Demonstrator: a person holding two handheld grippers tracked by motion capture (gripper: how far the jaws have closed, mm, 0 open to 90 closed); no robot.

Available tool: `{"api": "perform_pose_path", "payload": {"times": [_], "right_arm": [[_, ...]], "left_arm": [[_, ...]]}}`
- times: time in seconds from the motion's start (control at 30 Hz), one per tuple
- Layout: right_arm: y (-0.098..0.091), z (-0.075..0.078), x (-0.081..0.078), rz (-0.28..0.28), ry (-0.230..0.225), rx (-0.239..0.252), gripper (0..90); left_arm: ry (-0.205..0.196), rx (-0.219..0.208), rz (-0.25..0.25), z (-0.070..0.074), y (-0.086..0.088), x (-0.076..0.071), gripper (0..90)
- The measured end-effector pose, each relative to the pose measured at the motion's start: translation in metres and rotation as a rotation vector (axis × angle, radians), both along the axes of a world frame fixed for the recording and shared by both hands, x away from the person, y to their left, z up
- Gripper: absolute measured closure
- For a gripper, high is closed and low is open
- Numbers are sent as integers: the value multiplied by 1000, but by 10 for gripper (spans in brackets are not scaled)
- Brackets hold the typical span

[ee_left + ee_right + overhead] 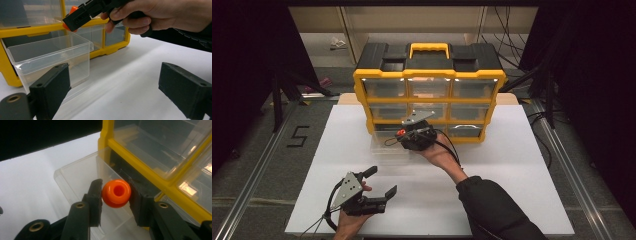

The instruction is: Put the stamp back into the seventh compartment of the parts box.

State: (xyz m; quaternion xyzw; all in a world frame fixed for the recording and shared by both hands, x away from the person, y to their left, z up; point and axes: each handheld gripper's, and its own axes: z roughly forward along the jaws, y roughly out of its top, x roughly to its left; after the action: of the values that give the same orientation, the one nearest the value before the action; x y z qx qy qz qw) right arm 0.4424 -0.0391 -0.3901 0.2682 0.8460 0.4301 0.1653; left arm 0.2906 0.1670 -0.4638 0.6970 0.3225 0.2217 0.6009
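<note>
Left gripper (383, 181) rests low on the white table (522, 165), well in front of the yellow cabinet (429, 75), its jaws spread wide with nothing between them. Right gripper (115, 200), farther on and close up against the cabinet's bottom row, is clamped on an orange bead (116, 193), a round one with a hole facing the camera. That bead hangs just above the clear drawer (50, 57), which stands pulled out of the cabinet's bottom-left slot. A hand (438, 150) in a dark sleeve (497, 205) carries this gripper in front of the cabinet.
</note>
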Motion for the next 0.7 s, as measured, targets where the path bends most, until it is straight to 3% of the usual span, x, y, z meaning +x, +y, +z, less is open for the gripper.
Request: {"api": "perform_pose_path", "payload": {"times": [0.33,0.4,0.43,0.57,0.7], "right_arm": [[5,-6,5,-12,17,-13,640],[7,-7,5,-12,22,-14,611],[8,-7,5,-15,24,-17,528],[6,-3,4,-21,-9,-3,490],[1,1,-1,-18,-13,1,448]], "left_arm": [[2,0,1,0,0,0,100],[3,1,0,0,0,0,100],[3,1,-1,0,0,0,100],[6,1,-1,0,0,1,100],[6,6,-3,0,-1,0,99]]}}
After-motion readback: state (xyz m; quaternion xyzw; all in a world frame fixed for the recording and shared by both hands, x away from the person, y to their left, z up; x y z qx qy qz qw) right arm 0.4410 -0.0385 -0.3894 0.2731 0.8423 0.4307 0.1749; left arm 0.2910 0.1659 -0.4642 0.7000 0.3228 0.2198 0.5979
